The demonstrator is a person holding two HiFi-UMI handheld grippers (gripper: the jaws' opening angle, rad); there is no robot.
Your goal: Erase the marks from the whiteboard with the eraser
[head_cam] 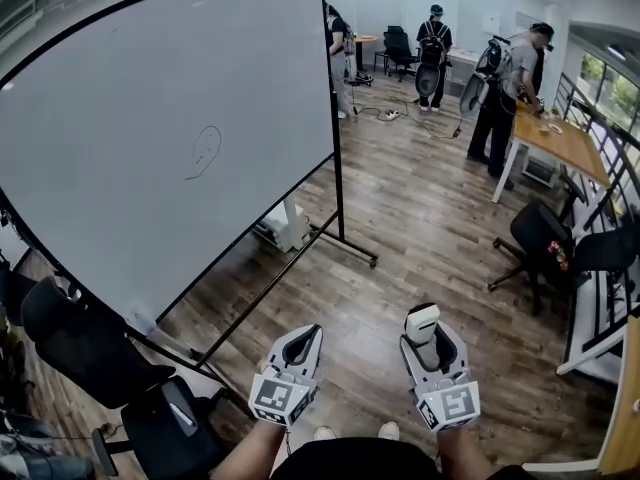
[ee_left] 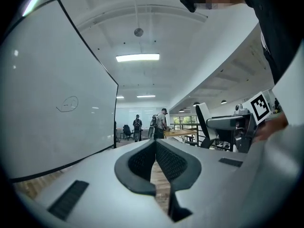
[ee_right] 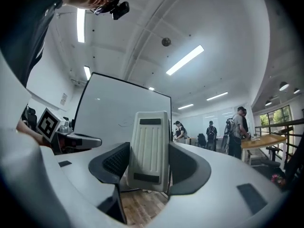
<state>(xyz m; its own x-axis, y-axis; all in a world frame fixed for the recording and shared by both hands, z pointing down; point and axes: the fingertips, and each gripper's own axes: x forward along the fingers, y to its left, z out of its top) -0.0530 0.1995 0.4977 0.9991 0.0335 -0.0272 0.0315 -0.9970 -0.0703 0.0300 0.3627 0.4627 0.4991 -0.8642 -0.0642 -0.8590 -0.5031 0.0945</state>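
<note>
Clamping ribbed white eraser (ee_right: 149,151), right gripper (head_cam: 424,332); scribble (head_cam: 204,152) perhaps oval.

— Underfoot?
— Wood-plank floor (head_cam: 420,228). Standing on it: whiteboard stand (head_cam: 357,252) on black feet, black office chair (head_cam: 540,243) at right, wooden-topped desk (head_cam: 560,140) beyond that.
— Anything loose?
— Cables (head_cam: 392,115) trailing at the far end. Pale box (head_cam: 285,226), possibly, low down beside the stand's rail.
</note>
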